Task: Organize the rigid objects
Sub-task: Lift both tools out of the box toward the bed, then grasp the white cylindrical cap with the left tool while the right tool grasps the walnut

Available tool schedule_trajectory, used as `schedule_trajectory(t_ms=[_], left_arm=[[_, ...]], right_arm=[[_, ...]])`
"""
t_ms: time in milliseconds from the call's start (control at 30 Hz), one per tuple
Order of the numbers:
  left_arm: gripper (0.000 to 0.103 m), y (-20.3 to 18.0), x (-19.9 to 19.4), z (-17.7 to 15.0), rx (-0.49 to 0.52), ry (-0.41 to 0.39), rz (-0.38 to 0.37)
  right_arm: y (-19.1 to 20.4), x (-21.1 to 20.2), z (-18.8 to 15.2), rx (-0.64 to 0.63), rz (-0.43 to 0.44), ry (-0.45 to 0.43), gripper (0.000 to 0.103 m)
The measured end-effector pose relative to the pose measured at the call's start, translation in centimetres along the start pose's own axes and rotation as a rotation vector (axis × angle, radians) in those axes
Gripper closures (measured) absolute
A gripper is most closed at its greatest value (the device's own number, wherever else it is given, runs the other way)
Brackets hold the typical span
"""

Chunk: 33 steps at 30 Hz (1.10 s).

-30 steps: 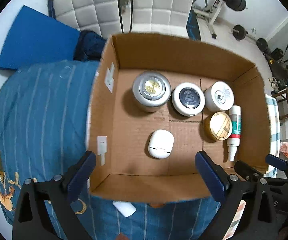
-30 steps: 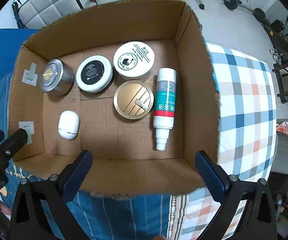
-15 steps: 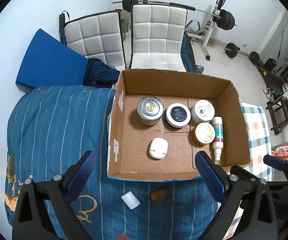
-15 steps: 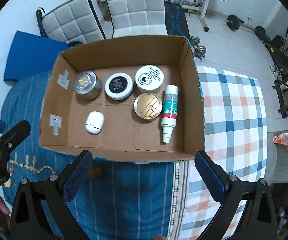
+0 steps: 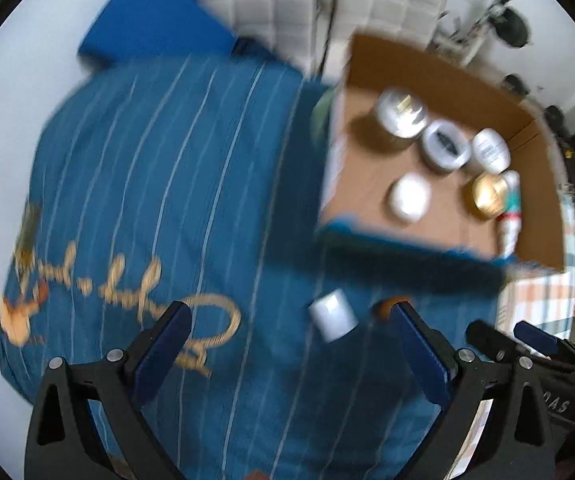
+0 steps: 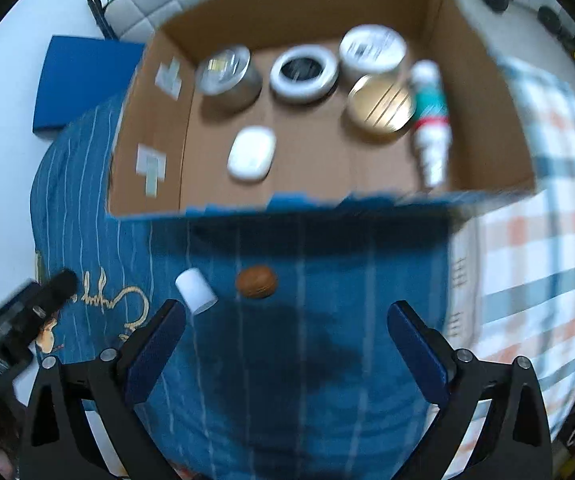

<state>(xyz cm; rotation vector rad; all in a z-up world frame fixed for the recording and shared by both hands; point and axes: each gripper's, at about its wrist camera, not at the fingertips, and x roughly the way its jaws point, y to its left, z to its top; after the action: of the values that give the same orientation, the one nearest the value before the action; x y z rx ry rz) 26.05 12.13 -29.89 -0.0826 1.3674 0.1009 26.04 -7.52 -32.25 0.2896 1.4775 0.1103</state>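
though blurred, blue cover [image 6: 327, 360] shows gold script [image 5: 127, 288].

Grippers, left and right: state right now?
Left gripper: open, holding nothing.
Right gripper: open, holding nothing.

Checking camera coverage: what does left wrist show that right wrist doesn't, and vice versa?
Left wrist only: more of the blue cover to the left, and the right gripper, jaws unclear from here.
Right wrist only: the walnut in full, the checked cloth, and part of the left gripper.
Both: the box with its items, and the white cap outside it. Each view's own jaws are open.
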Motion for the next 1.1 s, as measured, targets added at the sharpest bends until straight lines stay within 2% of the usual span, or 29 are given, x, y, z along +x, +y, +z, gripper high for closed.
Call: schedule_trajectory(t_ms=[33, 100, 200, 267, 333, 467, 567, 767, 833, 867, 900, 967, 1100], left_arm=[[0.002, 0.8, 1.4, -0.4, -0.022, 0.031, 0.000], [0.002, 1.7, 2.7, -1.0, -0.052, 0.066, -0.004], [0.002, 2.6, 4.5, -1.4, -0.087, 0.105, -0.014], [0.002, 2.8, 5.7, -1.5, -0.099, 0.127, -0.010], [0.002, 2.8, 6.7, -1.5, -0.109, 0.152, -0.016], [0.002, 2.2, 8.2, -1.3, -0.116, 0.189, -0.063], [0.006, 1.2, 9.3, -1.3, -0.102, 0.209, -0.093], [0.033, -1.9, 12.6, -1.4, -0.053, 0.288, -0.111], [0.036, -2.9, 13.6, -1.5, -0.039, 0.300, -0.116], [0.043, -3.3, 14.0, -1.5, -0.034, 0.299, -0.111], [0.057, -3.6, 14.4, -1.4, -0.026, 0.299, -0.101], [0.067, -4.2, 14.8, -1.4, -0.009, 0.280, -0.074], [0.074, -5.0, 14.6, -2.0, 0.026, 0.268, -0.059]], right_arm=[[0.3, 1.2, -0.3, 0.003, 0.002, 0.015, 0.006], [1.1, 3.8, -0.8, 0.005, 0.008, 0.047, 0.020], [1.7, 7.2, -1.0, 0.030, 0.021, 0.092, 0.033], [1.8, 8.7, -1.0, 0.048, 0.017, 0.091, 0.035], [1.8, 10.0, -1.0, 0.074, -0.004, 0.074, 0.043], [1.9, 11.7, -1.3, 0.079, -0.042, 0.075, 0.068], [1.6, 11.7, -1.9, 0.071, -0.064, 0.065, 0.068], [-1.5, 10.5, -3.5, 0.093, -0.085, 0.082, 0.068], [-2.9, 10.3, -4.2, 0.096, -0.087, 0.116, 0.068], [-3.5, 10.3, -4.6, 0.095, -0.085, 0.126, 0.068], [-4.1, 10.5, -4.8, 0.095, -0.085, 0.131, 0.068], [-5.1, 10.6, -5.3, 0.101, -0.078, 0.143, 0.068], [-6.7, 10.2, -5.5, 0.157, -0.008, 0.158, 0.065]])
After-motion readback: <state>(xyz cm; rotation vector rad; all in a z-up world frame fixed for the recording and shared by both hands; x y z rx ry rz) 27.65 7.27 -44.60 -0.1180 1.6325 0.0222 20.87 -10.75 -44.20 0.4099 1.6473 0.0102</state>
